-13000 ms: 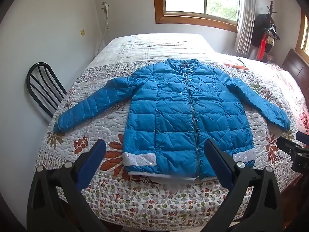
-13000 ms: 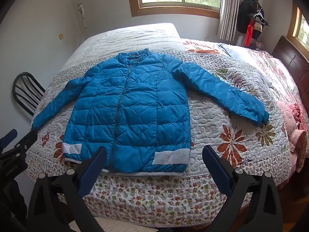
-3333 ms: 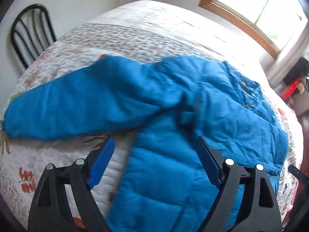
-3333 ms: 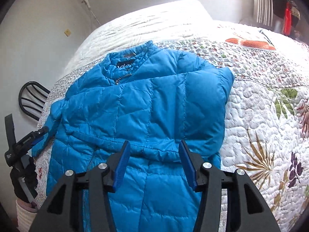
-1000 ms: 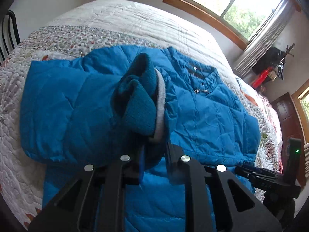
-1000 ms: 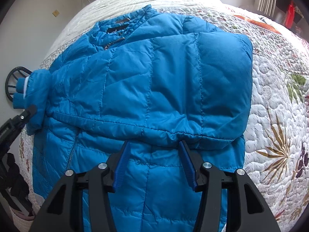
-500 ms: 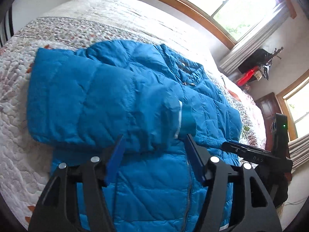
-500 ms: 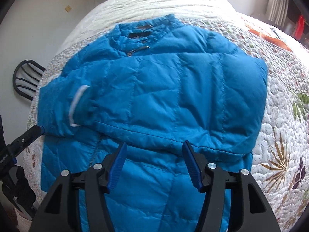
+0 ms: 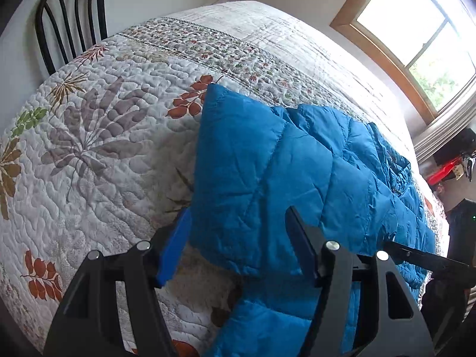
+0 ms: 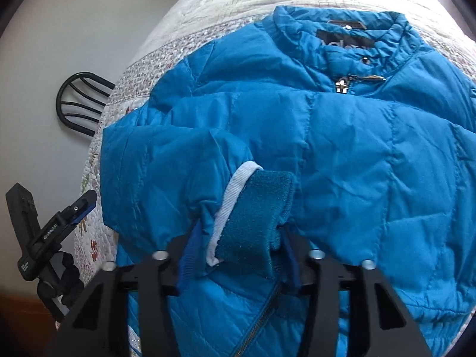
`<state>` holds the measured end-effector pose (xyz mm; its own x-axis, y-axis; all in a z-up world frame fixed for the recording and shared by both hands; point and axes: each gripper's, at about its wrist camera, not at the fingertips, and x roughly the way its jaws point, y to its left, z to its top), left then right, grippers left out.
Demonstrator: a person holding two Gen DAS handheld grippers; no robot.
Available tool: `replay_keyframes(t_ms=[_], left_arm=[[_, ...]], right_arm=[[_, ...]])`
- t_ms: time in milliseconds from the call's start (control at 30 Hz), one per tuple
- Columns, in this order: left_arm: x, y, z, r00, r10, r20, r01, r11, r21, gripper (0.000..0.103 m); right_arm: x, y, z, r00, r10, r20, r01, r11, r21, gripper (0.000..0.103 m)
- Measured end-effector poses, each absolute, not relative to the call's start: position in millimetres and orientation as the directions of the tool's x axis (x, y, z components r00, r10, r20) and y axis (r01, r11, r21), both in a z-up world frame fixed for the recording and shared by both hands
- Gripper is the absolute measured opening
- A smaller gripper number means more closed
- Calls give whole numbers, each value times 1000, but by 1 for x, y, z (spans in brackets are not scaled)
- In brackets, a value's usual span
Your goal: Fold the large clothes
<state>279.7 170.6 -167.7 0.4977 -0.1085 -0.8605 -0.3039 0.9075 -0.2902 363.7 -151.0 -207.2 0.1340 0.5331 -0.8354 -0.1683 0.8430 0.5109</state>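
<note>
A blue quilted jacket (image 10: 342,148) lies face up on the bed, both sleeves folded across its chest. In the left wrist view my left gripper (image 9: 238,232) is open, its jaws astride the folded left sleeve edge (image 9: 253,163) without closing on it. In the right wrist view my right gripper (image 10: 238,244) has its jaws around the left sleeve's knit cuff (image 10: 255,217), teal with a white band. The cuff fills the gap between the jaws. The left gripper also shows in the right wrist view (image 10: 86,200) at the jacket's left edge.
The bed has a white floral quilt (image 9: 104,136). A black metal chair (image 9: 68,15) stands against the wall at the bed's left side; it also shows in the right wrist view (image 10: 80,101). A window (image 9: 416,44) is behind the bed.
The left gripper let go of the sleeve cuff and moved left to the folded sleeve's outer edge. The right gripper moved in over the jacket and closed around the cuff.
</note>
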Motion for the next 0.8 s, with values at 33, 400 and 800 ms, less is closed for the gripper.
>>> replay_keyframes(t_ms=[33,400,800], left_arm=[[280,170,-169,498,-104,-861,-306,908,-287,64],[296,132,-145,554,-117,-824,-227,931,-285,64],[334,43,-180,480,-131,-868,-87,977,-196,64]], right_arm=[[364,-153,-205,140,545,-826,-159,836,525,19],[330,-276,-118,408,385,-828,-95,920,381,17],[311,-355,-184,355,295,-887,108,930,352,17]])
